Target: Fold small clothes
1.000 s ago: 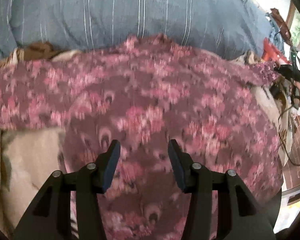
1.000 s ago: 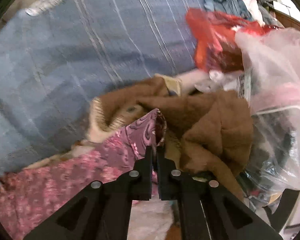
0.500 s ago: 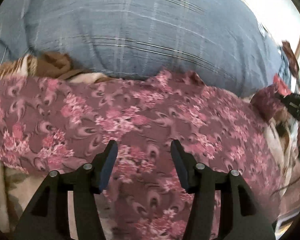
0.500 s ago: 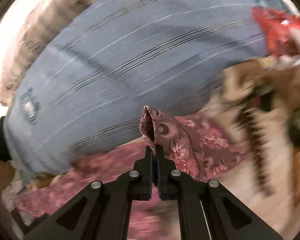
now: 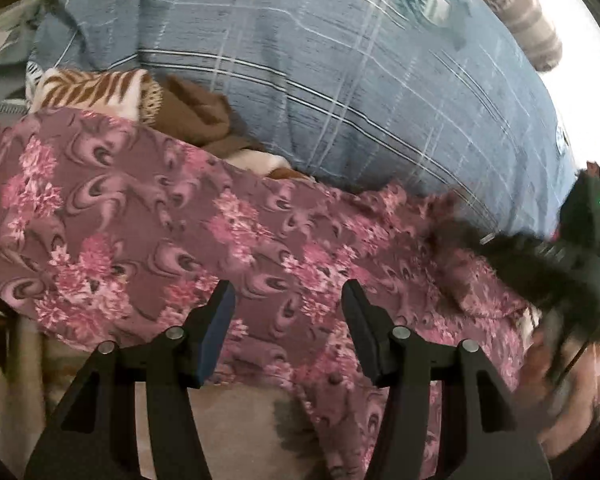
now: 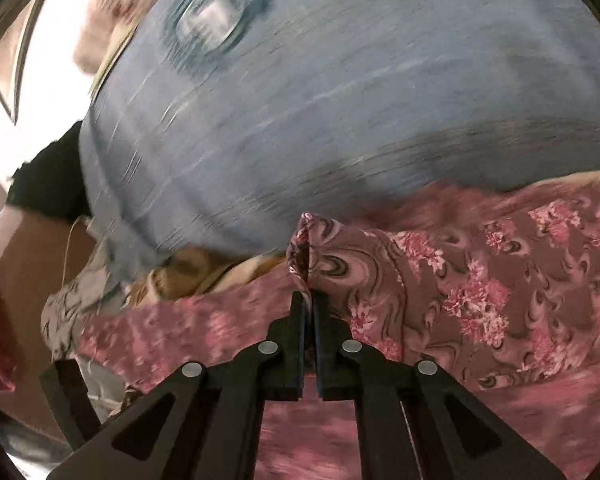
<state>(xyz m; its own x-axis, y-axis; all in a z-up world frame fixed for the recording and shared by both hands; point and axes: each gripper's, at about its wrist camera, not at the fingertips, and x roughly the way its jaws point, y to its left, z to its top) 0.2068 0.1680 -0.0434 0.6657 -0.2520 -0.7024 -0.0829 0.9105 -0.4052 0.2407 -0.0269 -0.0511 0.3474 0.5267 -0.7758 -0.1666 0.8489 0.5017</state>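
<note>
Right gripper [image 6: 309, 300] clenched on floral cloth [image 6: 480, 280] edge; left gripper [image 5: 288, 300] released, empty.
Fold-over under way; next, lay edge flat.

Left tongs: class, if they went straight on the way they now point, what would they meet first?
Most likely the pink flowered cloth, which lies spread just beyond the open left tongs; depth is hard to judge.

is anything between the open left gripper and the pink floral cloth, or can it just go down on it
Nothing visible stands in the way. The left gripper hangs open right above the pink floral cloth, with only bare fabric between and below its fingers. The right gripper, shut on a corner of the same cloth, is off to the side.
</note>
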